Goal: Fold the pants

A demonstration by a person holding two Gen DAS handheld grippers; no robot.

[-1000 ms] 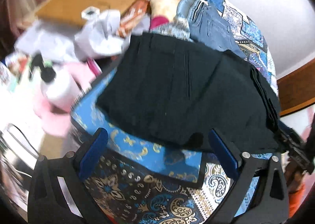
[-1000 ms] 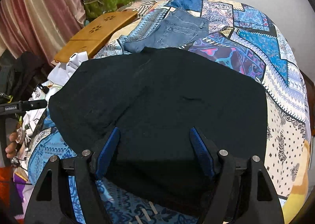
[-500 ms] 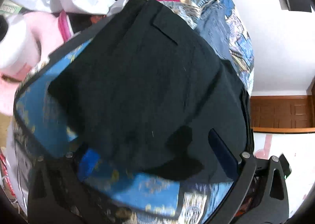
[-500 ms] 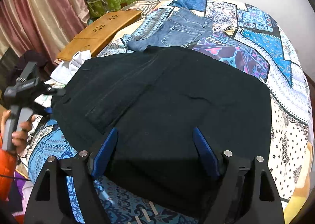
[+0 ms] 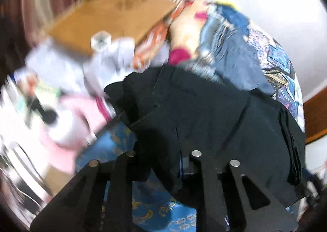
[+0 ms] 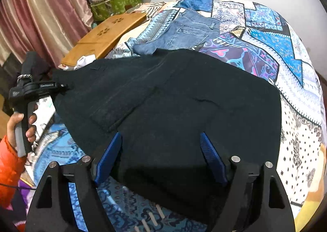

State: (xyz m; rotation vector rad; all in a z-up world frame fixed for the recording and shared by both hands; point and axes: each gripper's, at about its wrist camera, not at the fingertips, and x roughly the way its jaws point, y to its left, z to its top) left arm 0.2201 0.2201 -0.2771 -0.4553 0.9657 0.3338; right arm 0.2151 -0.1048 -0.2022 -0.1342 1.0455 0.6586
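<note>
Left gripper (image 5: 163, 160) closing, pinching black pants (image 6: 184, 99) edge lower centre to lift fold; right gripper (image 6: 161, 156) jaws spread, closing slightly, empty, hovering above.

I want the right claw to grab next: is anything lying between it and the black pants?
Nothing visible does. The right claw stands open directly over the near edge of the black pants; the blue jeans lie beyond the far edge.

Left gripper (image 5: 163, 160) closing on black pants (image 5: 214, 121)
Dark fabric bunches between its jaws; jeans (image 5: 235, 62) lie beyond, far right.
</note>
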